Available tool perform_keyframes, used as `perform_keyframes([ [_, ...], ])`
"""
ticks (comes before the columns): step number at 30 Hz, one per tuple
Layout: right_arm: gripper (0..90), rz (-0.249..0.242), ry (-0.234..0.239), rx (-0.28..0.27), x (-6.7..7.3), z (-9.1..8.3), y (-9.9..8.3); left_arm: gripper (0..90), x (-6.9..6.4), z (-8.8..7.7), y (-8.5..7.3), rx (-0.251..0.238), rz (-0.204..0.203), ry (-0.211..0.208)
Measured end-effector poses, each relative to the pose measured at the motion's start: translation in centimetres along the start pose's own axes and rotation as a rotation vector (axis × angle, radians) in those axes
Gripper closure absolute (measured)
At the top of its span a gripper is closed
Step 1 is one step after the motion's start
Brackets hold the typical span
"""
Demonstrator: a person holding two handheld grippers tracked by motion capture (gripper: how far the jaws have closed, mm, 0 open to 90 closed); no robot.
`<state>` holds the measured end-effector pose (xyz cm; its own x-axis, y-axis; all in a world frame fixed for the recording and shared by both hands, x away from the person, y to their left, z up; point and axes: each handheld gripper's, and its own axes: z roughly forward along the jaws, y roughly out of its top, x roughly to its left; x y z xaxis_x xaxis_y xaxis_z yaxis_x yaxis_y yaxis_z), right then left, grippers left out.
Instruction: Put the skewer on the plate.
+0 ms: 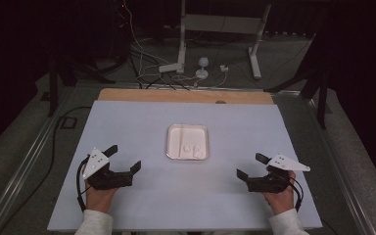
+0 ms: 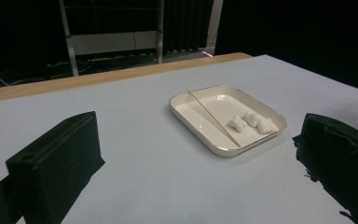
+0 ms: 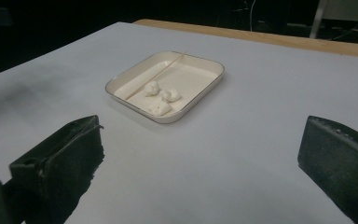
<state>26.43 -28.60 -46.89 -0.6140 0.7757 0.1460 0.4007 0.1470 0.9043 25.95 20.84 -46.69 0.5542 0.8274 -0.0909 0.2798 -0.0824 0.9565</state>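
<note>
Tray point(image 1: 171, 147): white, shallow, centre of the table point(image 1: 127, 122), between both grippers and well apart from each.
Contents: thin wooden skewer point(image 2: 213, 117) lying lengthwise; three small white pieces point(image 2: 251, 122) clustered beside it.
Left gripper point(image 1: 126, 159): jaws spread, holding nothing.
Right gripper point(image 1: 250, 166): jaws spread, holding nothing.

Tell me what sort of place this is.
Probably a lab or recording setup, not a kitchen: a covered table with one tray, dark curtains around, loose cables and a metal stand on the floor behind.
</note>
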Motion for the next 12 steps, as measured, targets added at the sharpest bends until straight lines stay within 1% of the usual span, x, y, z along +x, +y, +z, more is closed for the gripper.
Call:
perform_keyframes([
  [5,0.0,0.002,-0.008,-0.004,-0.21,-0.09,-0.11,0.7,0.25,-0.02,-0.09,-0.001,-0.004,0.004],
  [7,0.0,0.005,-0.01,-0.004,-0.32,-0.15,-0.16,0.7,0.38,-0.01,-0.17,0.006,0.001,0.008],
  [8,0.0,0.007,-0.012,-0.005,-0.38,-0.19,-0.19,0.7,0.45,-0.03,-0.21,0.006,-0.005,0.01],
  [10,0.0,0.009,-0.015,-0.005,-0.5,-0.25,-0.29,0.7,0.57,-0.14,-0.24,0.001,-0.014,0.021],
  [12,0.0,0.009,-0.018,0.0,-0.6,-0.24,-0.41,0.8,0.66,-0.28,-0.21,-0.008,-0.014,0.031],
])
